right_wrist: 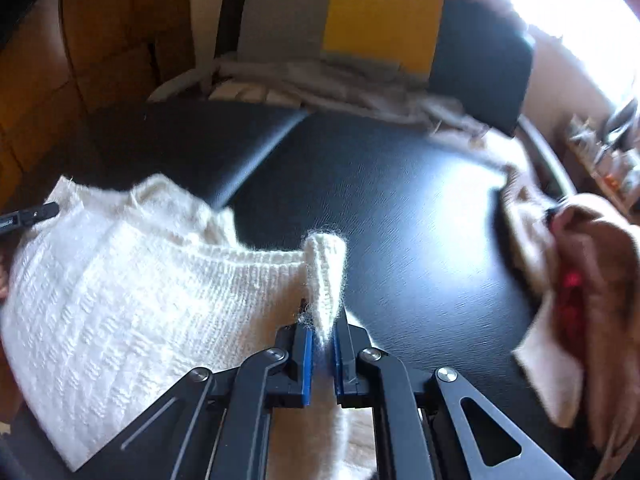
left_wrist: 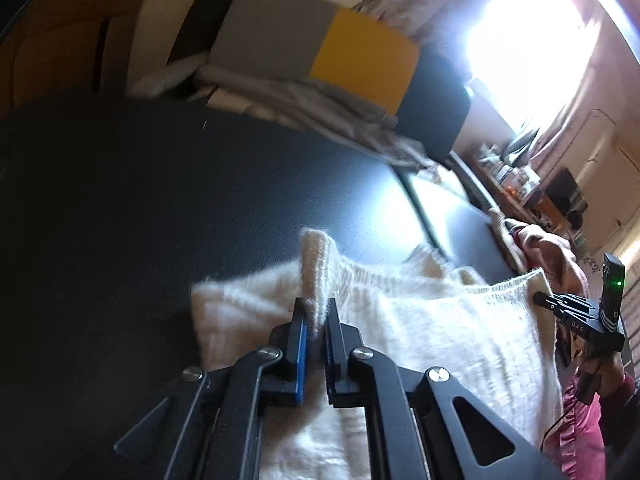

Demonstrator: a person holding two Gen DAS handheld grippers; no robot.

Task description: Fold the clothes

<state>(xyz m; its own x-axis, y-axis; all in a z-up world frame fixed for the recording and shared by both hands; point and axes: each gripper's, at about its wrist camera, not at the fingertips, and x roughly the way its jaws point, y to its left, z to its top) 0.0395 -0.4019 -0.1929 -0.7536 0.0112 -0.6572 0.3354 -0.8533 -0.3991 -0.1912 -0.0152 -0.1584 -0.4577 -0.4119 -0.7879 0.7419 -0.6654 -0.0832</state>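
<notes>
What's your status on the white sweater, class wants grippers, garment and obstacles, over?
Left gripper shut on white sweater; right gripper shut on its ribbed edge. Sweater held stretched over black table. Pinkish garment lies right, apart.

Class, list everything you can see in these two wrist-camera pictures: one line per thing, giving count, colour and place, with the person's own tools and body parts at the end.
knitted sweater: one, cream-white, stretched between both grippers above the table.
table: one, black, beneath the sweater.
chair: one, grey, yellow and dark panels, behind the table.
heaped clothes: one pile, pale grey and beige, at the table's far edge against the chair.
pink-beige garment: one, crumpled at the table's right side.
window: one, bright, far right.
shelf clutter: several items, too blurred to identify.
left gripper: black, blue pads, shut on the sweater's edge.
right gripper: black, blue pads, shut on the sweater's edge.
</notes>
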